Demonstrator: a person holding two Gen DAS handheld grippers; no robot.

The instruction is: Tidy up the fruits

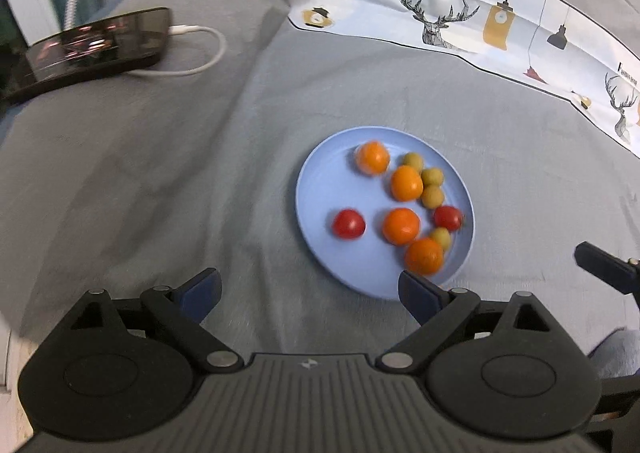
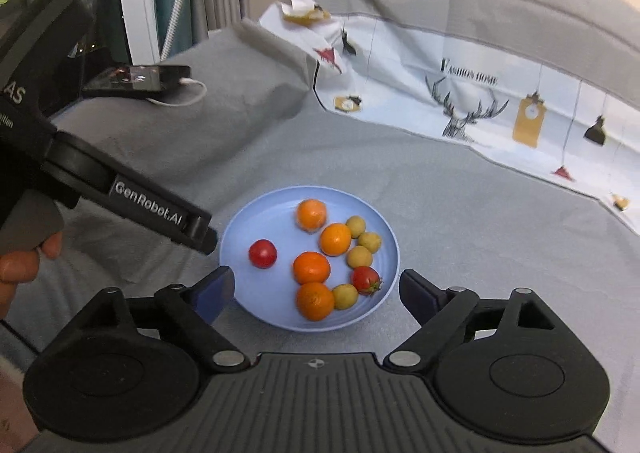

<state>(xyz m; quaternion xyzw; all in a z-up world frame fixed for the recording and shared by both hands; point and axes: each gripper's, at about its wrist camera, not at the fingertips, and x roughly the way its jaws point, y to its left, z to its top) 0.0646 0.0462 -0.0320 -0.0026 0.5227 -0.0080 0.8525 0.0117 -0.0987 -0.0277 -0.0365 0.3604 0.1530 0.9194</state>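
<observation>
A light blue plate [image 1: 328, 181] [image 2: 264, 221] lies on the grey cloth and holds all the fruit. On it are several oranges [image 1: 401, 226] [image 2: 311, 267], two red tomatoes [image 1: 349, 224] [image 2: 263, 253] and several small yellow-green fruits [image 1: 433, 196] [image 2: 359, 256]. My left gripper [image 1: 308, 285] hangs open above the plate's near left edge, with nothing between its fingers. My right gripper [image 2: 316, 279] is open over the plate's near rim and is also empty. In the right wrist view the left gripper [image 2: 156, 209] reaches in from the left, its tip close to the plate's left rim.
A dark phone [image 1: 96, 45] [image 2: 140, 79] with a white cable [image 1: 200, 53] lies at the far left on the grey cloth. A white printed cloth [image 1: 480, 13] [image 2: 480, 101] lines the far side. A hand [image 2: 16, 265] grips the left tool.
</observation>
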